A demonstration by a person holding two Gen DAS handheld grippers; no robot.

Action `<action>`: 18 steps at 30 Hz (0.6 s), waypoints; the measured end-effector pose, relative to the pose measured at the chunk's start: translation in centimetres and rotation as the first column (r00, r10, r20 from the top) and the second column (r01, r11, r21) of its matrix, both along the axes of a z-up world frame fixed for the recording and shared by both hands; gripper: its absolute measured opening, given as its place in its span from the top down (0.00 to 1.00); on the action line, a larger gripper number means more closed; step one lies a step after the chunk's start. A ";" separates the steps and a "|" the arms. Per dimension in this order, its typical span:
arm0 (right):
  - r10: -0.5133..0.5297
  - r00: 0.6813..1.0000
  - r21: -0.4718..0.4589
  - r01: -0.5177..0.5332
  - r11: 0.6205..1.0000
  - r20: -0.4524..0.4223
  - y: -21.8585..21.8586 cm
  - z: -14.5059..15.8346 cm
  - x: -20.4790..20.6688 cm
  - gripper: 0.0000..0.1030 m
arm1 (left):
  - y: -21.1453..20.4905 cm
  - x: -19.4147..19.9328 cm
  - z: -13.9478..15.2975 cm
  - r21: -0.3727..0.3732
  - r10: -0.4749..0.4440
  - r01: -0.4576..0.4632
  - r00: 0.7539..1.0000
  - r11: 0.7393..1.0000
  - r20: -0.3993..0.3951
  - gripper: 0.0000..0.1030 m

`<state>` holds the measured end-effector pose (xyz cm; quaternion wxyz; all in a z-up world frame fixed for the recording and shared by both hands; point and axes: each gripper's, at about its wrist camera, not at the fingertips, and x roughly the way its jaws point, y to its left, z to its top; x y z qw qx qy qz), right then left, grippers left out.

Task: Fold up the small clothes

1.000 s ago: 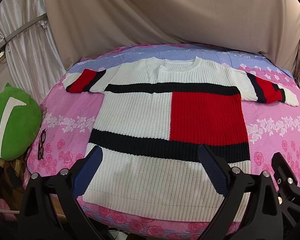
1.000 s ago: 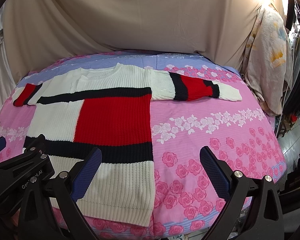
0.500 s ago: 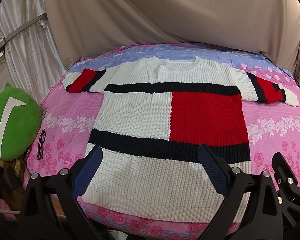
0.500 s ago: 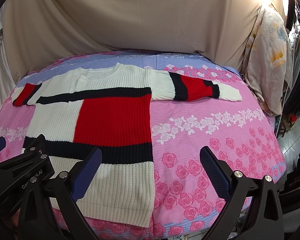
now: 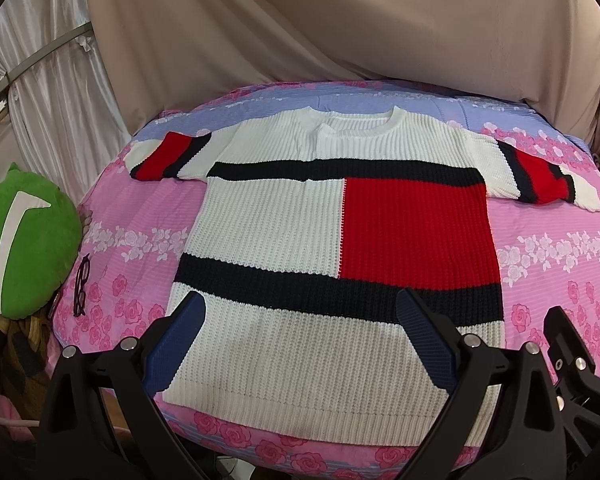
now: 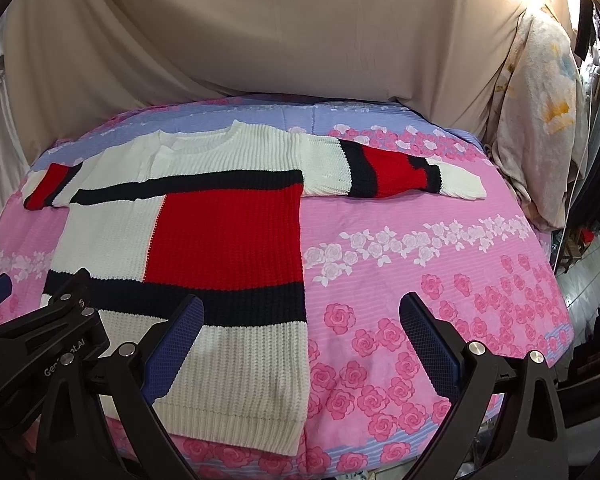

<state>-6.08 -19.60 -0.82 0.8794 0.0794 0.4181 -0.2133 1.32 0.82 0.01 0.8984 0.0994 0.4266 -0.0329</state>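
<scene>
Both of my grippers, left gripper (image 5: 300, 336) and right gripper (image 6: 302, 338), hover with fingers spread wide, grasping nothing, above the near hem of the sweater (image 5: 336, 264), which lies flat, sleeves outstretched, on the floral bedsheet (image 6: 440, 288).

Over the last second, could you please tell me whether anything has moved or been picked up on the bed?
Nothing visibly changed. The sweater lies flat with both sleeves spread, and the left claw and right claw hover open above its near hem, holding nothing.
</scene>
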 end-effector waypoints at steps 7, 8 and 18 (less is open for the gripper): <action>0.012 1.000 0.055 -0.012 0.998 -0.005 -1.1 -1.3 0.8 0.05 | -0.8 1.5 -0.5 -0.033 -0.004 0.003 1.000 0.999 -0.020 0.08; 0.014 1.000 0.066 -0.014 0.998 -0.006 -1.3 -1.5 0.9 0.05 | -1.0 1.7 -0.6 -0.035 -0.003 0.002 1.000 0.999 -0.020 0.08; -0.075 0.982 0.376 0.005 0.927 0.173 -15.6 -5.7 3.9 0.06 | -1.1 5.0 -2.0 -0.144 0.016 -0.020 1.000 0.989 -0.027 0.09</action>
